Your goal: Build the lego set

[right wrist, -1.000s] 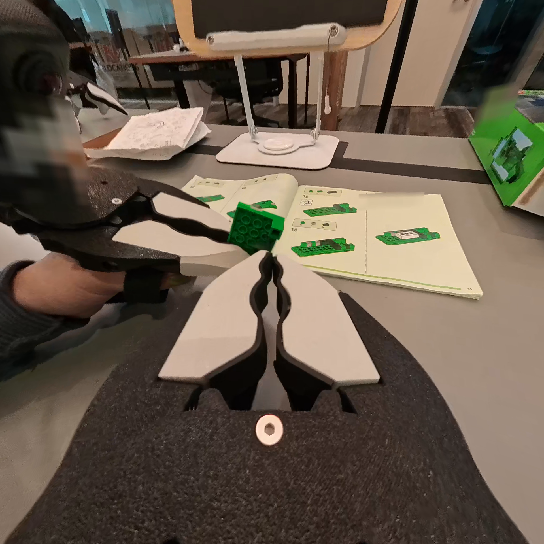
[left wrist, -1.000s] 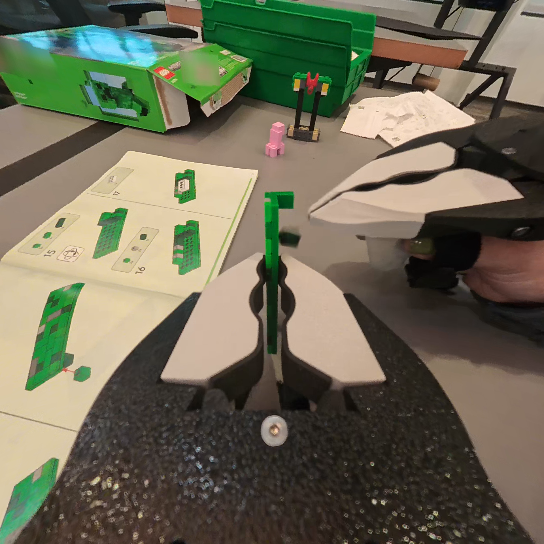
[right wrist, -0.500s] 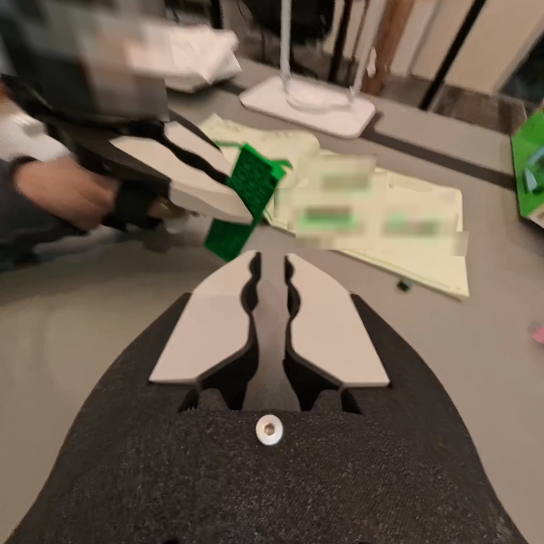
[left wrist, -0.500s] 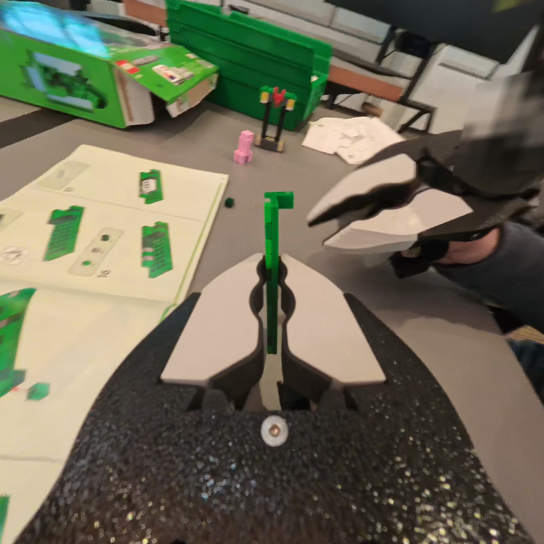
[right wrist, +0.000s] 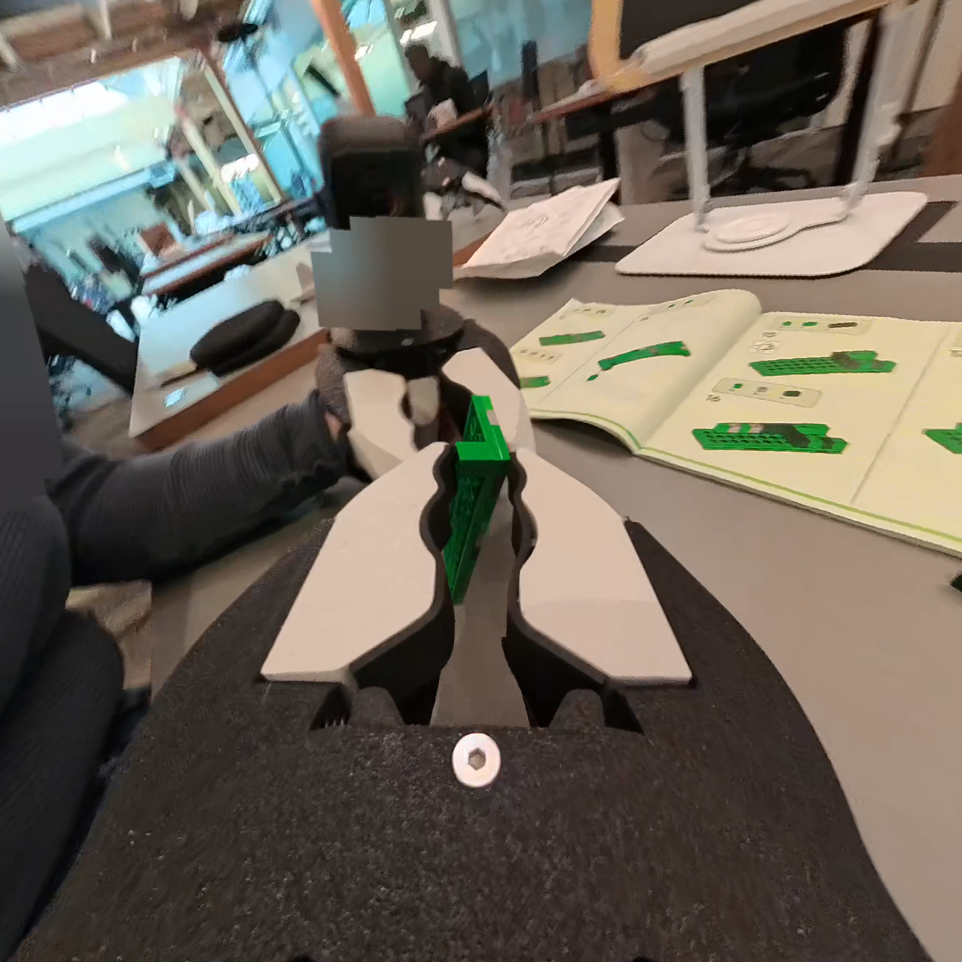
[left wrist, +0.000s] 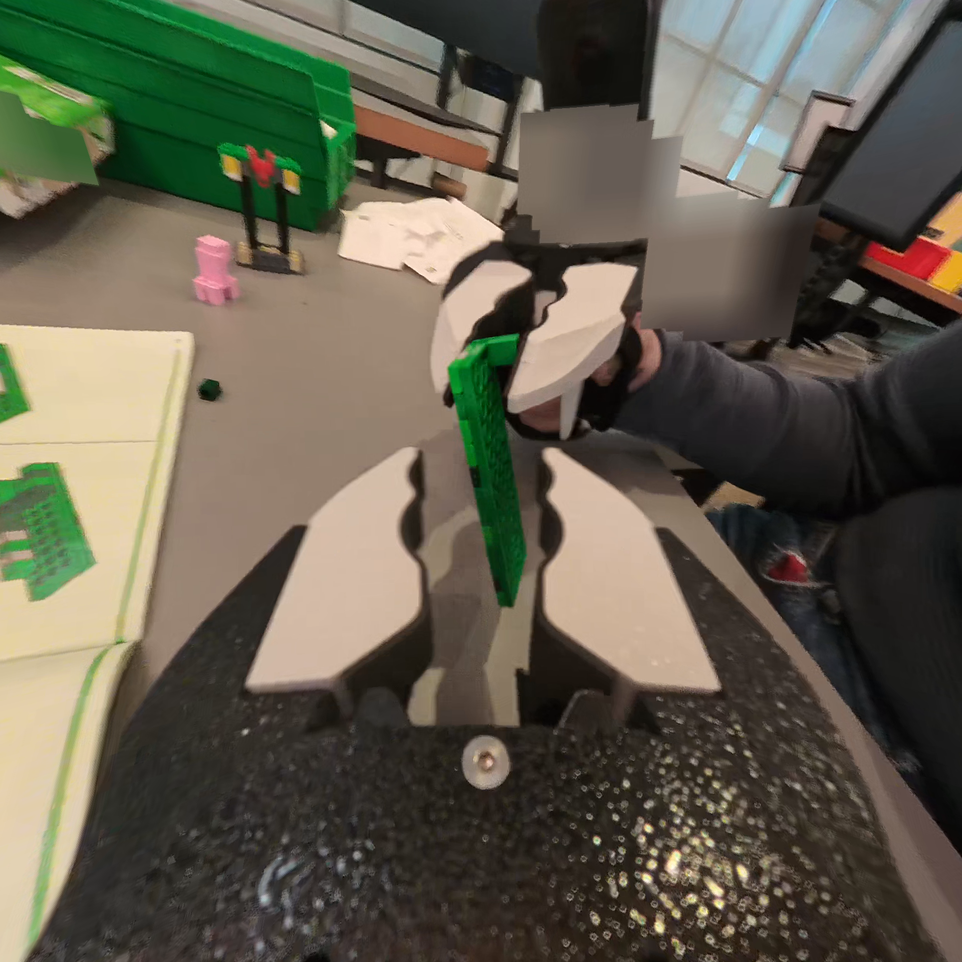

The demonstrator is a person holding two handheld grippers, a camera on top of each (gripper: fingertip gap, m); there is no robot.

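A long green lego plate (left wrist: 489, 494) with a small green piece at its far end hangs on edge above the grey table (left wrist: 323, 364). My left gripper (left wrist: 479, 458) is open, and the plate stands between its fingers with a gap on both sides. My right gripper (left wrist: 500, 364) faces it and grips the plate's far end. In the right wrist view my right gripper (right wrist: 481, 450) is shut on the green plate (right wrist: 471, 520), with its tips against the end piece. The open left gripper (right wrist: 442, 416) shows just beyond.
An open instruction booklet (left wrist: 78, 468) lies to the left and also shows in the right wrist view (right wrist: 729, 416). A small dark green piece (left wrist: 210, 389) lies beside it. A pink figure (left wrist: 213, 270), a small black-post build (left wrist: 265, 208), a green bin (left wrist: 208, 104) and white papers (left wrist: 416, 234) are farther back. Left and right tips are no more than a few centimetres apart. The pink figure (left wrist: 213, 270) is about equally far from each gripper, around 25 cm.
My left gripper opened and let go of the green plate. My right gripper opened, swung round to face the left one and closed on the plate's far end. A small dark piece dropped to the table.
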